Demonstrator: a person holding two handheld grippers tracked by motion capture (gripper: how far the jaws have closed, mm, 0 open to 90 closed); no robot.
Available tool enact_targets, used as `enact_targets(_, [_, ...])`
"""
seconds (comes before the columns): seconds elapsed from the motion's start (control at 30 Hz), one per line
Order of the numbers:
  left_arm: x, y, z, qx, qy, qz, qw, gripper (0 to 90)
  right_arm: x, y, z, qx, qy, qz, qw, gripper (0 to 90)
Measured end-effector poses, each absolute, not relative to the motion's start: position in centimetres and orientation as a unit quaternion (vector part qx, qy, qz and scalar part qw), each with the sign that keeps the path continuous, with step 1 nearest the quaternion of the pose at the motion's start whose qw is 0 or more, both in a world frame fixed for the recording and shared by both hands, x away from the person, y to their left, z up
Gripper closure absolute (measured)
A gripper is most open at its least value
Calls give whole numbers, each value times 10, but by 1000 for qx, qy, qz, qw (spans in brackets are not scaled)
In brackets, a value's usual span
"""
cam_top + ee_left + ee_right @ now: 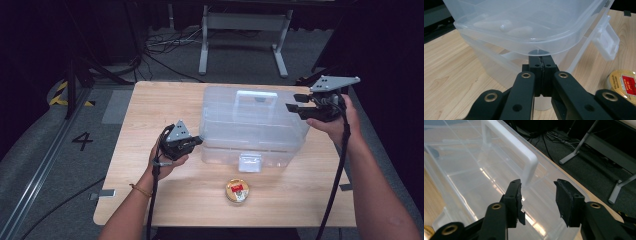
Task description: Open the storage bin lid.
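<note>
The left gripper (196,141) is sitting with its jaws pressed together, tips tucked under the lid's lip at the left front corner of the box (252,127). In the left gripper view the closed tips (541,60) are meeting the underside of that rim; whether they are touching it or just short of it is hard to tell. Nothing is pinched between them. Closed jaws make a narrow wedge, so this hand is probably bracing the box or getting ready to pry the lid up at that corner.

The right gripper (296,106) is hovering at the box's right end with its jaws spread and empty. In the right gripper view the pads (516,195) are standing apart above the clear lid, aimed toward the white handle (510,146), which is upright on top. The spread looks suited to taking that handle or the lid edge.

The box is resting mid-table (150,105), its front latch (249,162) facing the person. A small round tin (237,191) is lying apart in front of it, likely waiting to go inside once the lid is up.
</note>
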State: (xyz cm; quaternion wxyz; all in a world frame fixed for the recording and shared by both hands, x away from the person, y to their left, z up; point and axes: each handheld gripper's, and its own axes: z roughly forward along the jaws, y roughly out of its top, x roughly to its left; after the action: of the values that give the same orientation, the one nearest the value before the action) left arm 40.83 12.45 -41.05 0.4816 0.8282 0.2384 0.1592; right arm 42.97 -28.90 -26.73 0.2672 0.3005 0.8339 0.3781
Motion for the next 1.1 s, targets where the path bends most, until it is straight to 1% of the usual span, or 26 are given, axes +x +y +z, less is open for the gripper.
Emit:
enact_targets(0.1, [409,125,-410,829,237,161,481,899,420,-302,-271,300,829,388,269,501])
enact_targets(0.23, [409,125,-410,829,236,159,481,899,409,-319,-278,305,821,399,273,435])
enact_targets(0.3, [409,125,-410,830,236,160,480,899,402,-328,-283,314,813,405,276,386])
enact_targets(0.33, [409,125,-410,830,236,159,480,899,399,-333,-286,318,809,413,271,359])
enact_targets(0.43, [409,125,-410,830,237,159,480,899,389,-342,-293,319,805,424,265,321])
enact_targets(0.5, [409,125,-410,830,237,158,480,898,382,-346,-298,314,805,423,274,314])
enact_targets(0.73, [409,125,-410,830,237,159,479,898,360,-356,-329,293,811,431,264,300])
enact_targets(0.77, [409,125,-410,830,237,159,479,898,360,-356,-329,293,811,431,264,300])
enact_targets(1.0, [410,125,-410,831,235,160,478,898,353,-353,-357,280,826,422,247,290])
enact_targets(1.1, [409,125,-410,830,237,154,481,896,354,-349,-365,283,831,410,249,292])
